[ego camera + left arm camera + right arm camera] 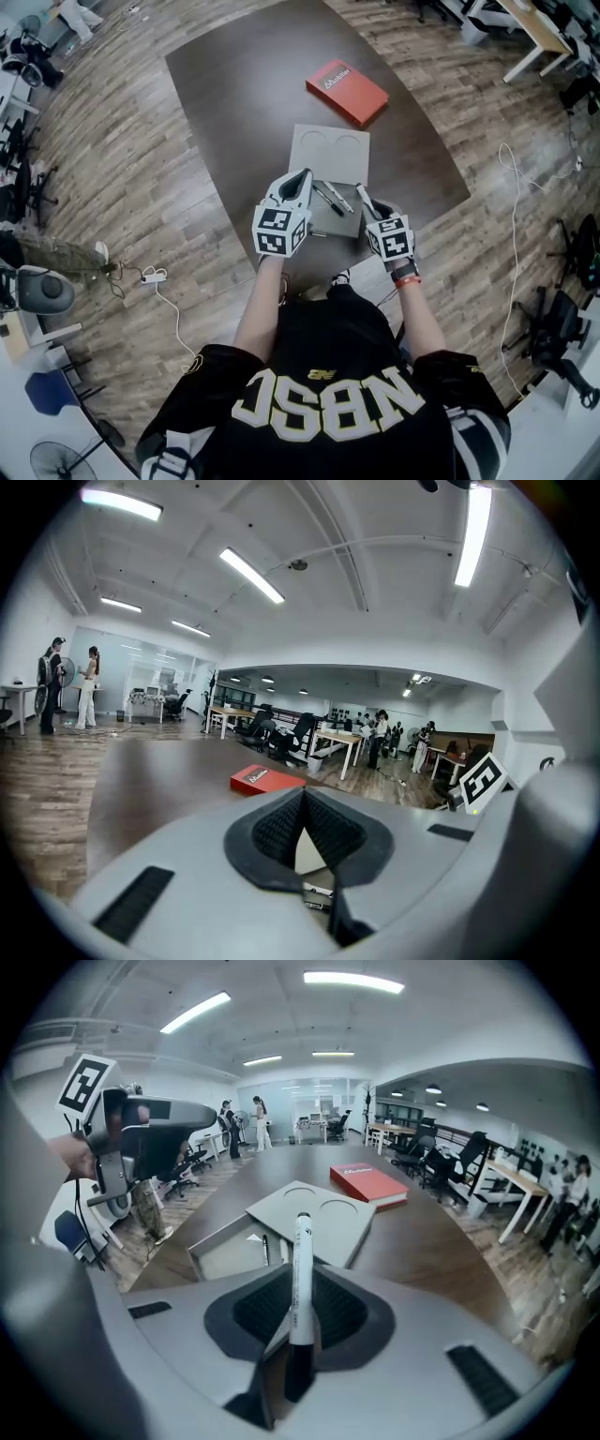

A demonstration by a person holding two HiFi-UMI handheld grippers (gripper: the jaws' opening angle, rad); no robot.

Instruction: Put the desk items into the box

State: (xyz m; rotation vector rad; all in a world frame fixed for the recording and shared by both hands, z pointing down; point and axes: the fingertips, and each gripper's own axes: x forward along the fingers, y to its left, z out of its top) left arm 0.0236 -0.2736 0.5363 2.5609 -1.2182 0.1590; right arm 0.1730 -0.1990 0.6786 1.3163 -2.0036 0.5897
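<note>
Pens (328, 200) lying in box (349, 227); right gripper (298, 1283) fingers clamping marker (302, 1237); left gripper (303, 794) fingers pressing together, empty; red book (346, 91) waiting outside.

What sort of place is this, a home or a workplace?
Most likely an open-plan office: rows of desks with office chairs, long ceiling strip lights, and several people standing among the workstations.

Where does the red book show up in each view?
Head view: red book upper right of centre, beyond the grey lid.
Left gripper view: red book left of centre, mid-height.
Right gripper view: red book right of centre, behind the grey lid.
Shared landmark: the dark table beneath it.
</note>
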